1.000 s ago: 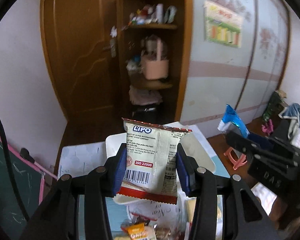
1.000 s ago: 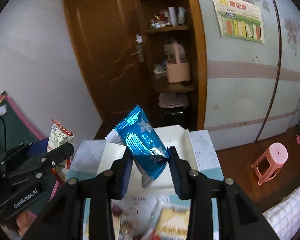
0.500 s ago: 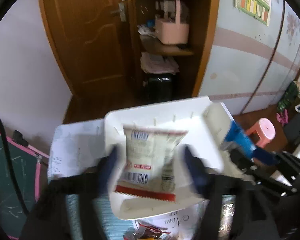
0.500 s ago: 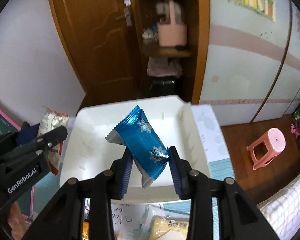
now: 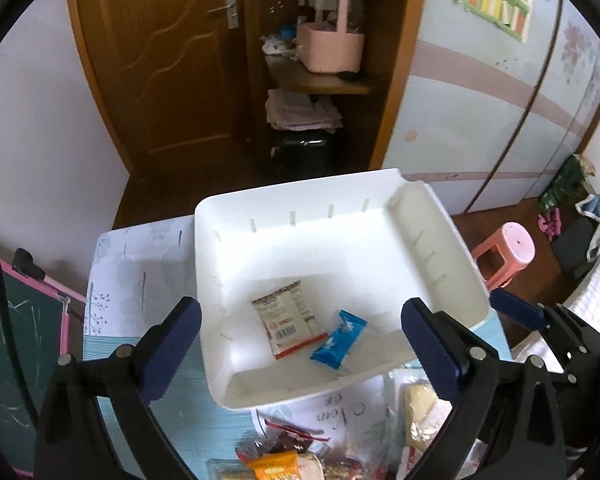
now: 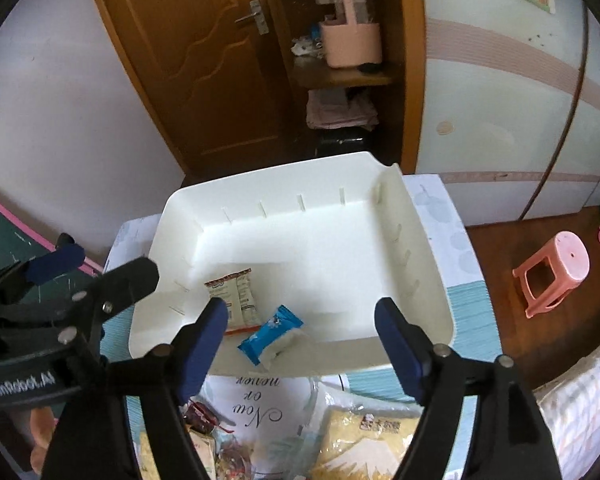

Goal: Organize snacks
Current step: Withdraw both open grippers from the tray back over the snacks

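Snacks, crinkly cream packet (image 5: 287, 322) beside glossy blue packet (image 5: 338, 339), smooth white tray (image 5: 440, 248), both tools' jaws opening, empty.

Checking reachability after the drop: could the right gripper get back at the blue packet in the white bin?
Probably yes: the blue packet lies uncovered in the white bin, below the opening, empty right gripper.

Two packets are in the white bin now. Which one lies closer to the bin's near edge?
The blue packet. In the white bin it lies by the near wall, to the right of the cream packet with the barcode, which sits farther in and touches it at the red-edged end.
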`<action>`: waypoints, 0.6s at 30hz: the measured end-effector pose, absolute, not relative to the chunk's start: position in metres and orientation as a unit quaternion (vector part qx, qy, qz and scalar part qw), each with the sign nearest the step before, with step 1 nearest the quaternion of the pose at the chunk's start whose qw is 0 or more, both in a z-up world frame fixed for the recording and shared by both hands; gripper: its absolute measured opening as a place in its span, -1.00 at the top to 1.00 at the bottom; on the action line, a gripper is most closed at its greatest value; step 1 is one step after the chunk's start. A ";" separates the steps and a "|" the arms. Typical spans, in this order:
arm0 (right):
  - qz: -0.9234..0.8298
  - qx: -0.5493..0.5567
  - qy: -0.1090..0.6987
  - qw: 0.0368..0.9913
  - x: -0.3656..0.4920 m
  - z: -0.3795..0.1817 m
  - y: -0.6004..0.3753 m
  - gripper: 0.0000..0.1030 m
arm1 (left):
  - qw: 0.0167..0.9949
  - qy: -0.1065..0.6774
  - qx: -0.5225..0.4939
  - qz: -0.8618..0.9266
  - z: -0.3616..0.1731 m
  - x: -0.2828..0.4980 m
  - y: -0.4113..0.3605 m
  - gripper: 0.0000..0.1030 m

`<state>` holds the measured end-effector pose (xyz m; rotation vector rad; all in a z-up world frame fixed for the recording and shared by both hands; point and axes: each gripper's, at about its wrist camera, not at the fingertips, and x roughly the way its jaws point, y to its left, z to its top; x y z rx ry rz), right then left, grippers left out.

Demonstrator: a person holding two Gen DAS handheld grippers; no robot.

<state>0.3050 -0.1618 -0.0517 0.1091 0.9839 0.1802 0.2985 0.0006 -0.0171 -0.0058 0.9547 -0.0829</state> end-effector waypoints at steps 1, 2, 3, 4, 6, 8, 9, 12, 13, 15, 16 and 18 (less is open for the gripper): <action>0.085 0.057 0.470 0.877 0.301 -0.049 -0.164 -0.49 | 0.891 0.453 0.001 -0.039 -0.012 0.292 -0.003 -0.94; 0.083 0.058 0.470 0.877 0.299 -0.048 -0.165 -0.49 | 0.893 0.449 0.002 -0.039 -0.009 0.287 -0.005 -0.94; 0.081 0.060 0.467 0.878 0.295 -0.045 -0.167 -0.49 | 0.895 0.445 0.003 -0.040 -0.006 0.282 -0.007 -0.94; 0.080 0.060 0.464 0.880 0.291 -0.042 -0.169 -0.49 | 0.897 0.440 0.004 -0.041 -0.002 0.277 -0.009 -0.94; 0.074 0.059 0.454 0.886 0.280 -0.035 -0.172 -0.49 | 0.904 0.425 0.006 -0.036 0.009 0.262 -0.014 -0.93; 0.072 0.056 0.443 0.892 0.270 -0.027 -0.173 -0.49 | 0.915 0.403 0.020 -0.032 0.019 0.247 -0.021 -0.93; 0.071 0.054 0.435 0.896 0.263 -0.022 -0.174 -0.49 | 0.918 0.394 0.027 -0.031 0.023 0.241 -0.024 -0.93; 0.067 0.039 0.410 0.909 0.244 -0.007 -0.175 -0.49 | 0.932 0.356 0.055 -0.038 0.040 0.216 -0.036 -0.90; 0.068 0.034 0.402 0.912 0.238 -0.004 -0.175 -0.49 | 0.935 0.345 0.063 -0.045 0.046 0.207 -0.040 -0.88; 0.075 0.026 0.390 0.917 0.224 0.005 -0.176 -0.49 | 0.938 0.337 0.062 -0.055 0.055 0.193 -0.045 -0.87; 0.079 0.026 0.387 0.918 0.219 0.008 -0.176 -0.50 | 0.939 0.334 0.053 -0.064 0.060 0.185 -0.047 -0.87; 0.085 0.030 0.381 0.920 0.206 0.014 -0.180 -0.50 | 0.941 0.329 0.042 -0.071 0.066 0.172 -0.050 -0.87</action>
